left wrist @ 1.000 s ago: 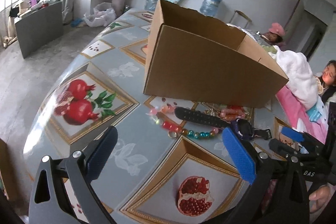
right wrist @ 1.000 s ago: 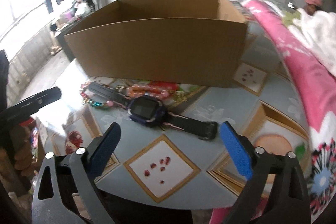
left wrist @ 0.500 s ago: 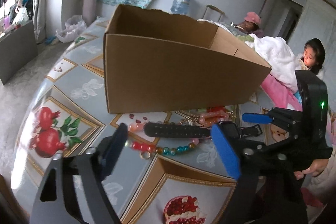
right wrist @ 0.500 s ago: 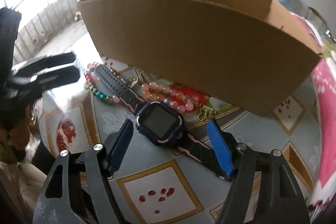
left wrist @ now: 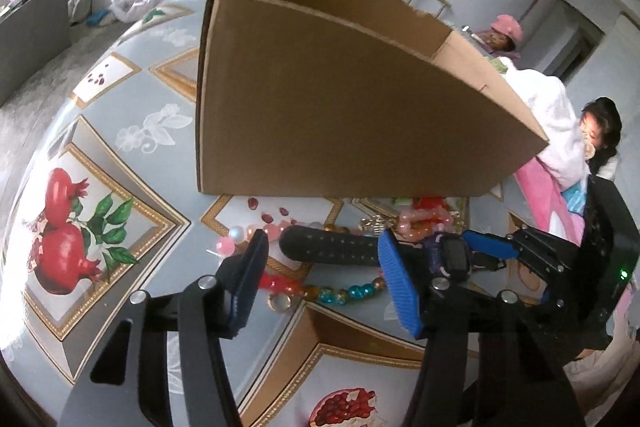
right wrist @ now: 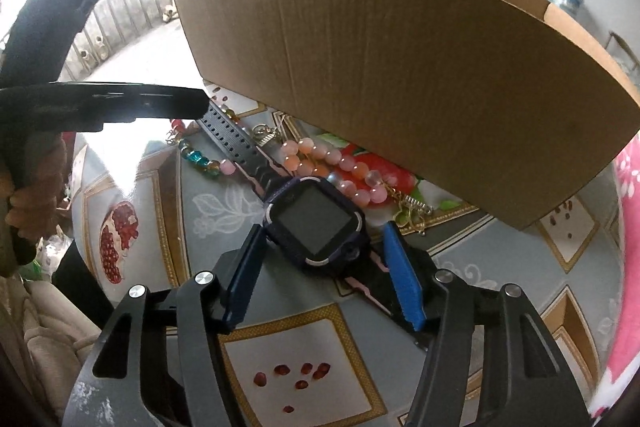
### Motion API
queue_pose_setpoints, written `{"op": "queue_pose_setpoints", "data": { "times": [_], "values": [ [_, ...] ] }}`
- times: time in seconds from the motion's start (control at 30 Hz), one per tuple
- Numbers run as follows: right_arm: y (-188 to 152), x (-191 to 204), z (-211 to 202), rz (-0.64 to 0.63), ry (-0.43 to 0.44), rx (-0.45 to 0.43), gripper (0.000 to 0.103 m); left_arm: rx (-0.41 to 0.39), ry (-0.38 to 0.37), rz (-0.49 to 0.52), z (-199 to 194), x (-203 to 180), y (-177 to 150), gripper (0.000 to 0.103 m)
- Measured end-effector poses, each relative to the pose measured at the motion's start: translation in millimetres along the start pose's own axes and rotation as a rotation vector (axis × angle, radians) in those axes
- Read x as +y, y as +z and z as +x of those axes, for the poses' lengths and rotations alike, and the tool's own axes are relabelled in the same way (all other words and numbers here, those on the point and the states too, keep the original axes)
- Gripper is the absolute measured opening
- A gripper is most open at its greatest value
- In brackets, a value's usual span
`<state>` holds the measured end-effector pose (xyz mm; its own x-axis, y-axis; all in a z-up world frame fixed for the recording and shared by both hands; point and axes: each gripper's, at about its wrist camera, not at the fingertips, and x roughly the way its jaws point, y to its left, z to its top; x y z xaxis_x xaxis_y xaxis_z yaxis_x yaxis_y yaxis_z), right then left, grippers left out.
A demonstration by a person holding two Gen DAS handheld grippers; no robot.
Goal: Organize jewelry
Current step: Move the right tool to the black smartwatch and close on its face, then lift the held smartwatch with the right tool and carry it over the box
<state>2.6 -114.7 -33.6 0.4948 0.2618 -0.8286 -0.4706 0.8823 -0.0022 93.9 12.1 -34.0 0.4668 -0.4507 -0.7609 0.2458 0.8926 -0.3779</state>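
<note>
left tongs: I have them part open over the watch strap, jaws just been closing, pads not on it yet.
right tongs: part open too, closing in around the smartwatch body; watch sits between the pads, no contact that I can see.
watch location: flat on the desk, just in front of the cardboard box.
risk 1: strap lies over the multicolour bead bracelet. I judge a lift could drag the beads along.
risk 2: both tongs on one watch. If I pull unevenly, the strap twists or slips out.
risk 3: pink bead bracelet and gold chain touch the watch side; a pad may pinch them.
obstruction: tall box wall close behind, so I need a clear lift to get over the rim.
around: pink blanket at the desk edge; people further back.
</note>
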Motion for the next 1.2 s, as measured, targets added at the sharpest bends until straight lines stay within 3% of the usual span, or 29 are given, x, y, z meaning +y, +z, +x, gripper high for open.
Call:
{"op": "queue_pose_setpoints", "data": {
  "times": [0.27, 0.4, 0.57, 0.7, 1.0, 1.1, 1.2],
  "values": [
    [-15.4, -9.6, -5.5, 0.014, 0.048, -0.041, 0.056, 0.035, -0.027, -0.072, 8.5, 1.6, 5.7, 0.056],
    [-20.3, -22.5, -11.5, 0.019, 0.077, -0.054, 0.055, -0.009, -0.068, -0.076, 3.6, -3.2, 8.1, 0.055],
    [-27.2, -35.7, -15.7, 0.043, 0.117, -0.07, 0.053, -0.061, -0.178, -0.099, -7.3, -6.3, 8.8, 0.055],
    [-34.1, -41.2, -21.1, 0.038, 0.117, -0.085, 0.053, -0.047, -0.192, -0.151, -3.0, -0.5, 8.7, 0.054],
    [-35.2, -40.8, -9.5, 0.024, 0.107, -0.106, 0.049, -0.015, -0.411, -0.265, 3.3, 4.1, 8.4, 0.05],
    [-36.4, -39.9, -9.2, 0.021, 0.11, -0.112, 0.049, -0.009, -0.369, -0.262, 9.1, -2.5, 8.0, 0.05],
    [-38.2, -41.1, -9.7, 0.018, 0.117, -0.114, 0.049, -0.022, -0.27, -0.23, 9.8, -11.1, 11.3, 0.035]
  ]
}}
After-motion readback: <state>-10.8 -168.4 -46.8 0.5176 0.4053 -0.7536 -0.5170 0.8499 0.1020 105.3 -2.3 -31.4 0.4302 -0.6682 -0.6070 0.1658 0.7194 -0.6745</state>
